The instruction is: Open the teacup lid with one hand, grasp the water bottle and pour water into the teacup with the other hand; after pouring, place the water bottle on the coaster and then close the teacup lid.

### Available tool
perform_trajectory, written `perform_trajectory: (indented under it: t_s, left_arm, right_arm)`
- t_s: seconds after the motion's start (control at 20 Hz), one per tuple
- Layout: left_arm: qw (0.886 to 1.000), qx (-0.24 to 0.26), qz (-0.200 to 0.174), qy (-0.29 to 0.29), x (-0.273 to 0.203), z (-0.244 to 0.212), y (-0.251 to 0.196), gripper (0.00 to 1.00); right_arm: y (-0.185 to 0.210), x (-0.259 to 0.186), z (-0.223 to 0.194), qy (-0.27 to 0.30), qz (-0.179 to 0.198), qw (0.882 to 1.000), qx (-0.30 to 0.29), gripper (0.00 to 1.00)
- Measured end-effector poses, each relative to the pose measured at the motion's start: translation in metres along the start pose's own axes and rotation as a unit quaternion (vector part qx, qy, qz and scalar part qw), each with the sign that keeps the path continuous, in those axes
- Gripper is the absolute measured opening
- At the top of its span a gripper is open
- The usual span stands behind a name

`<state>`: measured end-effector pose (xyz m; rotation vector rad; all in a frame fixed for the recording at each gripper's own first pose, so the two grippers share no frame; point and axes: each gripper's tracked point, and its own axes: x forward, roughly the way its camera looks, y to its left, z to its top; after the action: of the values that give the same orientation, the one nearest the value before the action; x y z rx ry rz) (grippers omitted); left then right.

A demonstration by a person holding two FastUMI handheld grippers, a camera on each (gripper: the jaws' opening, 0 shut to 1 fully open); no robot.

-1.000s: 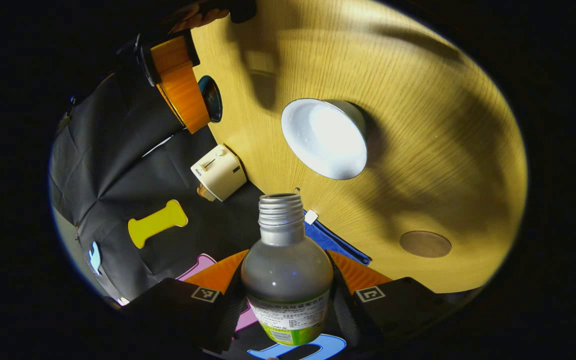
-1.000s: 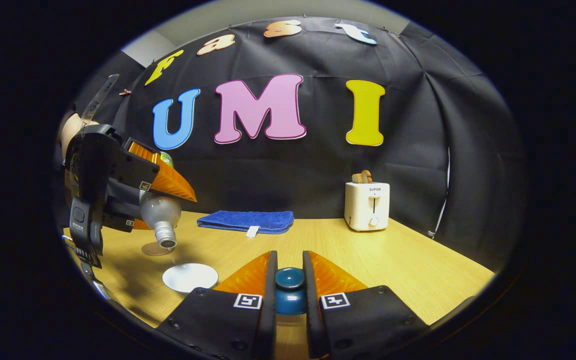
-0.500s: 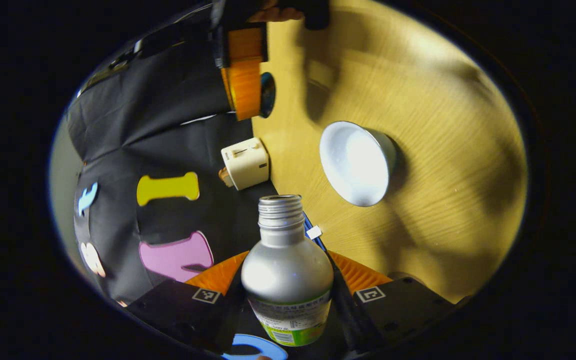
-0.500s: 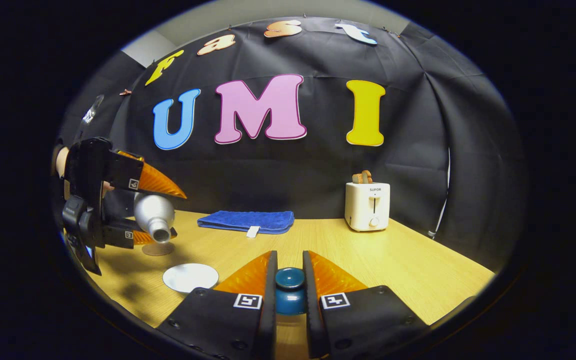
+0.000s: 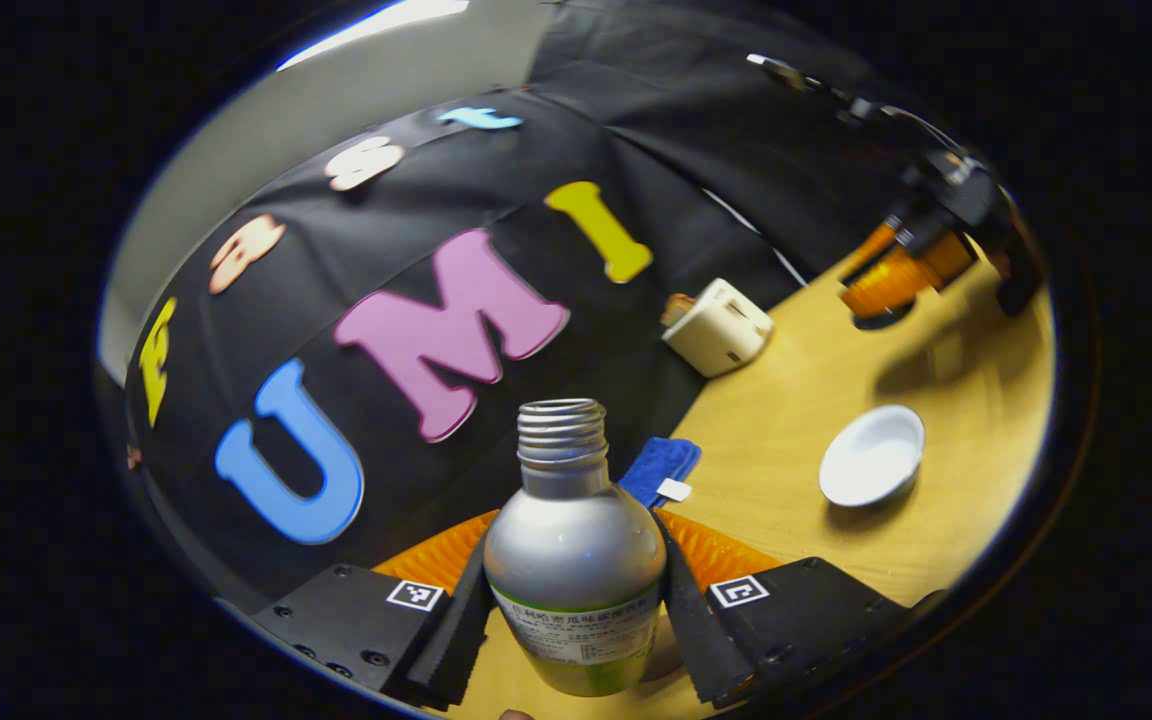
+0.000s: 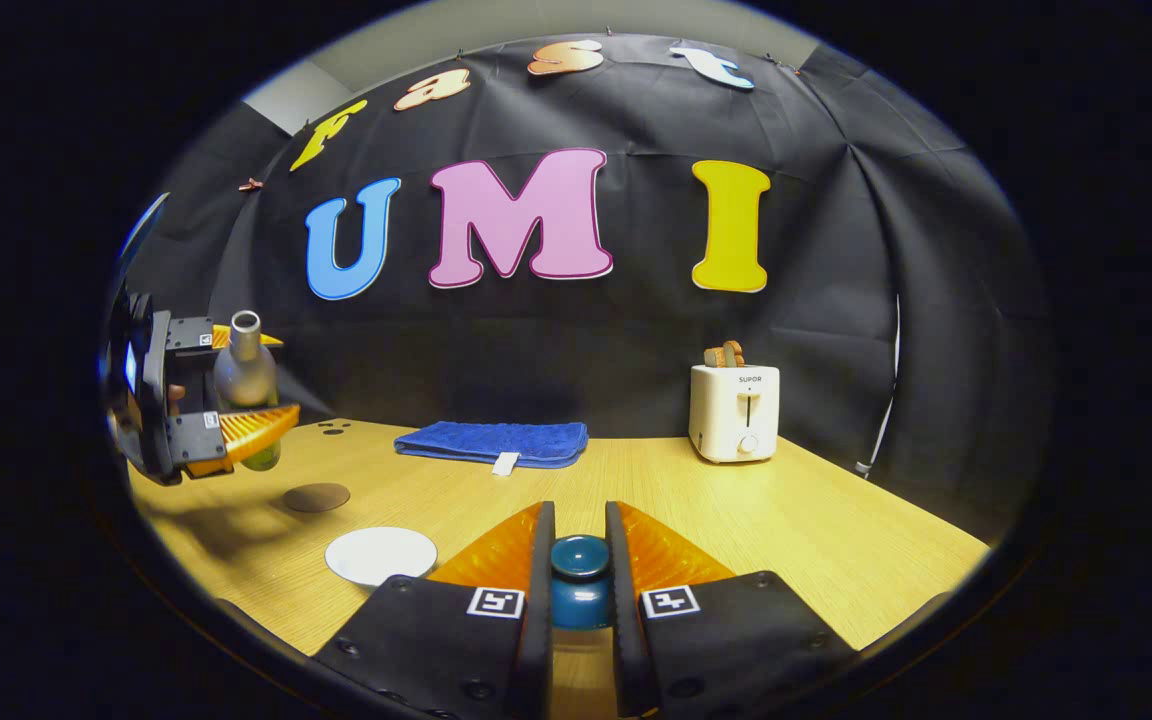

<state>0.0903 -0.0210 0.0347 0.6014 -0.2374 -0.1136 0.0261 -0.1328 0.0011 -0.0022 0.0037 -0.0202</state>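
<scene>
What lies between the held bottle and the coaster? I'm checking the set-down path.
Nothing: in the right gripper view the bottle hangs upright above the table, left of the coaster, with bare wood between.

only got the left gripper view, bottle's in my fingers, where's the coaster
observer: the coaster lies on the table, low and slightly right of the water bottle in the right gripper view.
operator: is the bottle tilted
observer: no, from the side it stands about upright, mouth up, and looks to be held off the table.
operator: who's got the lid
observer: the right gripper is shut on the teacup lid, one finger pressing each side of its knob.
operator: and the cup vs coaster
observer: the open teacup sits nearer the right gripper than the coaster, apart from it.
</scene>
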Motion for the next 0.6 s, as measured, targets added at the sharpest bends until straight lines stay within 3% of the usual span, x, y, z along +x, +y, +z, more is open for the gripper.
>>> perform_trajectory:
  t_s: [0.1,0.2,0.3,0.4,0.6]
  left_arm:
    - [0.993,-0.119,0.021,0.003,-0.002,-0.010,0.015,0.81]
    - [0.981,-0.192,0.032,0.000,0.000,-0.020,0.030,0.82]
    - [0.974,-0.221,0.042,-0.003,0.005,-0.029,0.042,0.81]
    - [0.968,-0.250,0.026,-0.004,0.009,-0.035,0.039,0.81]
    - [0.964,-0.266,0.010,0.020,0.006,-0.035,0.038,0.81]
  right_arm:
    - [0.000,0.000,0.000,0.000,0.000,1.000,0.000,0.28]
    - [-0.001,-0.001,-0.001,0.000,-0.003,1.000,0.000,0.28]
    - [-0.002,-0.003,0.000,0.000,-0.009,1.000,0.000,0.28]
    - [-0.003,-0.005,-0.001,-0.001,-0.016,1.000,-0.001,0.28]
    - [-0.005,-0.007,0.001,-0.002,-0.030,1.000,-0.001,0.28]
